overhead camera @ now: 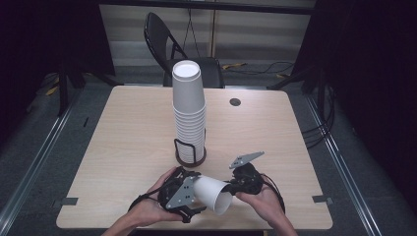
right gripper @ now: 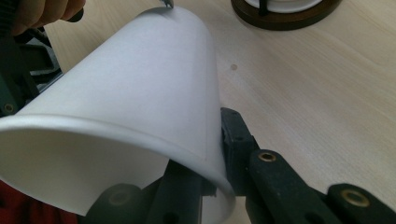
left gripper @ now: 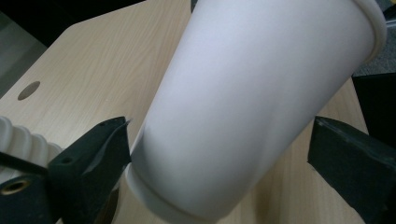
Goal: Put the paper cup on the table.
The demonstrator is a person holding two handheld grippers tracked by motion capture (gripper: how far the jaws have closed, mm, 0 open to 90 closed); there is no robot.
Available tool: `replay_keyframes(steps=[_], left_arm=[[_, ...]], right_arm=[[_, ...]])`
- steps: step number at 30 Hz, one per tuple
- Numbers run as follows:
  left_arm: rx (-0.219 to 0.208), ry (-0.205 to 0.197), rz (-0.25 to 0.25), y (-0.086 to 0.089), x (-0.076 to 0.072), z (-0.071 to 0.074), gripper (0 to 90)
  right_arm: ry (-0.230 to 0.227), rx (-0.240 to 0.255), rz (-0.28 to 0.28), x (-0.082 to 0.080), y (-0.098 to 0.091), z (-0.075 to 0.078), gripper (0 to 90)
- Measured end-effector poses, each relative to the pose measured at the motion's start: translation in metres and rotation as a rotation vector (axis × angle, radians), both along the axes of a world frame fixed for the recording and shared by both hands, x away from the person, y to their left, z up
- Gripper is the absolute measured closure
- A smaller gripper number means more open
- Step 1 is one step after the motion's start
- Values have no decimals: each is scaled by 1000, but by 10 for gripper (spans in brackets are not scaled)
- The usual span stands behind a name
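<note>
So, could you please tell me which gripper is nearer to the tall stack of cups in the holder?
Left. The left gripper sits just in front of the stack of cups; the right gripper is off to the stack's right, pinching the loose cup.

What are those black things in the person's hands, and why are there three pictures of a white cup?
They are hand-held grabbers with two black jaws each. One picture looks down from above the wooden table. The others come from small cameras riding on each grabber. The right gripper pinches the rim of a white paper cup lying on its side. The left gripper has its jaws spread around the cup's bottom end without squeezing. Behind them stands a tall stack of cups in a dark wire holder.
</note>
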State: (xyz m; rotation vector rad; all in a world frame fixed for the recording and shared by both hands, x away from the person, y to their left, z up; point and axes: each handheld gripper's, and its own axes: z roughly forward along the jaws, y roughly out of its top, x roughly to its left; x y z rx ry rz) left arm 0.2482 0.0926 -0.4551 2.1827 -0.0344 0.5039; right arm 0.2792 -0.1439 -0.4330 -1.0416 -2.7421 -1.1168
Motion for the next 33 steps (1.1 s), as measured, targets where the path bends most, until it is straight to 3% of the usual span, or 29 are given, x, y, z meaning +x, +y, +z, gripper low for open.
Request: replay_keyframes(steps=[5,7,18,24,28,33], left_arm=[[26,-22,-17,-7,-3,-1,31],[43,-49,-24,-11,-4,-1,17],[48,-137,-30,-24,-12,-1,14],[25,-123,-35,-24,-12,0,12],[0,-112,-65,-25,-15,3,65],[-7,-112,-56,-27,-14,3,61]], right_arm=[[13,1,7,1,4,0,864],[10,-1,12,2,7,0,864],[26,25,13,6,15,1,865],[37,40,6,6,17,1,867],[42,35,-1,6,21,-1,880],[40,43,-3,6,23,-2,882]])
